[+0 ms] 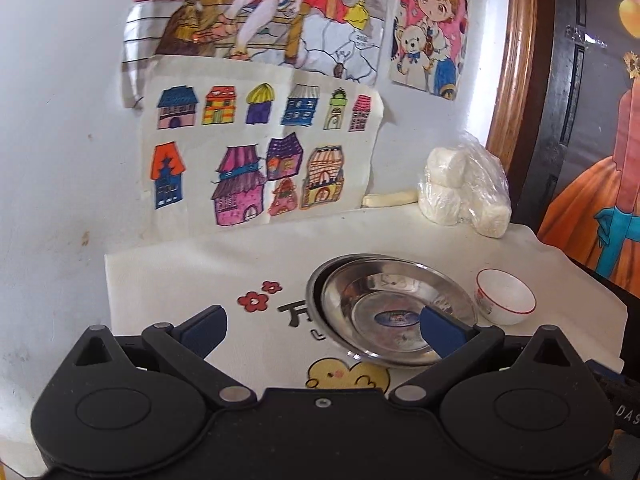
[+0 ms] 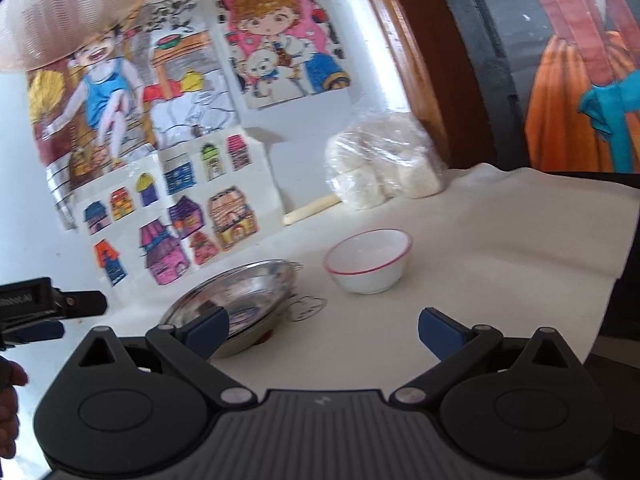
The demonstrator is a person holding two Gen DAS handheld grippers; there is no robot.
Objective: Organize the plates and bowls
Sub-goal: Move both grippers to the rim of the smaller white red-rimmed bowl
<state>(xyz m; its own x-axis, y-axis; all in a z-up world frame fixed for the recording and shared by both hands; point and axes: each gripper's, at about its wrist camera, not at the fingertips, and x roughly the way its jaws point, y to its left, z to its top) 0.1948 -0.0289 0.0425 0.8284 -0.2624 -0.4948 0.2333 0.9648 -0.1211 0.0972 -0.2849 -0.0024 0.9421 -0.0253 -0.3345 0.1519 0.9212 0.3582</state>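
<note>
1. The left hand-held gripper [image 1: 324, 330] has its blue-padded jaws spread wide and holds nothing; its right pad hangs in front of the plates.
2. The right hand-held gripper [image 2: 324, 330] is also spread to its widest and empty.
3. Two shiny round stainless-steel plates [image 1: 390, 306] lie nested on the white cloth-covered surface [image 1: 192, 276], the upper one tilted and shifted off the lower.
4. A small white ceramic bowl with a red rim [image 2: 368, 260] stands upright just beside the plates, apart from them.
5. A clear plastic bag of white rolls [image 1: 464, 188] sits at the back of the surface, against the wall with coloured children's drawings [image 1: 256, 160].
</note>
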